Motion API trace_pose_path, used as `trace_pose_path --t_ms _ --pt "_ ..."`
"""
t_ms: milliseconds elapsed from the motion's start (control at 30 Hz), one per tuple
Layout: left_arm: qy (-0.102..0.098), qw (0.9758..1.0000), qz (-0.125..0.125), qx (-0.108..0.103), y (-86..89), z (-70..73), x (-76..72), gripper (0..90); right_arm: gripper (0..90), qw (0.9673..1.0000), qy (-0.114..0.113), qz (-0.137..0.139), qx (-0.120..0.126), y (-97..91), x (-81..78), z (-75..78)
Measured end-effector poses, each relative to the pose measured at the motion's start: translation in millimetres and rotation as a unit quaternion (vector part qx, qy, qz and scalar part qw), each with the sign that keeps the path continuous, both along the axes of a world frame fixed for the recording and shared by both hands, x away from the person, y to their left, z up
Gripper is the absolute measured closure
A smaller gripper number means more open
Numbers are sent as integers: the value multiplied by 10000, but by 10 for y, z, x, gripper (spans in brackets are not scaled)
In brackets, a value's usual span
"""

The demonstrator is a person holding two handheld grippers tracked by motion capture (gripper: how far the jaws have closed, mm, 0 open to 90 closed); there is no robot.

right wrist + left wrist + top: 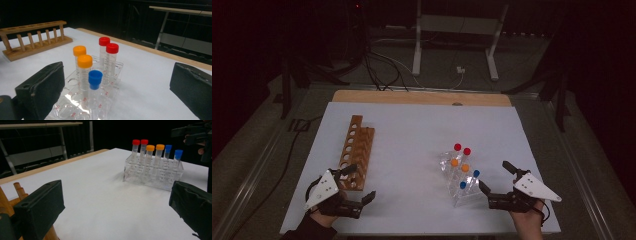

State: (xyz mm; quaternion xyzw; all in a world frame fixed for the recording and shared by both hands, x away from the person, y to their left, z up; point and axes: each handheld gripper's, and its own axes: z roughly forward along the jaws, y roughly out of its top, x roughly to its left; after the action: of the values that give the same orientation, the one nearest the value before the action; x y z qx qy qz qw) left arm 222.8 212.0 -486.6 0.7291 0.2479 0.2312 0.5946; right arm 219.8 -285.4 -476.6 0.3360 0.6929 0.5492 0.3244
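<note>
A clear plastic rack [460, 186] stands right of centre on the white table and holds several capped tubes: two red [462, 149], two orange [459, 165], two blue [469, 179]. A wooden rack [355, 150] with a row of empty holes lies at the left. My left gripper [360, 182] rests open at the near end of the wooden rack, nothing between its jaws. My right gripper [494, 175] stands open just right of the clear rack. In the right gripper view, the blue-capped tube [95, 76] is nearest, ahead of the wide-apart jaws.
The white sheet [412, 130] covers a wooden tabletop whose bare edge shows at the back. Cables and a metal table frame [457, 30] lie on the floor beyond. In the left gripper view the clear rack [152, 175] stands across open white surface.
</note>
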Motion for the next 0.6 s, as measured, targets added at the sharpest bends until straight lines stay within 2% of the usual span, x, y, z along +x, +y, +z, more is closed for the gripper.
trace_pose_path --t_ms 133,233,333,600 --pt "18 10000 0 3 -1 -3 3 5 0 10000 6 -50 -13 0 -3 19" --pt "15 10000 -1 -3 -3 -1 2 5 0 9999 39 -89 85 -12 -15 69" --pt "10 10000 7 -3 -3 -1 -3 5 0 9998 -78 -161 110 -6 -50 135" --pt "8 10000 2 -4 -6 0 -2 5 0 9996 -31 -86 266 42 -100 258"
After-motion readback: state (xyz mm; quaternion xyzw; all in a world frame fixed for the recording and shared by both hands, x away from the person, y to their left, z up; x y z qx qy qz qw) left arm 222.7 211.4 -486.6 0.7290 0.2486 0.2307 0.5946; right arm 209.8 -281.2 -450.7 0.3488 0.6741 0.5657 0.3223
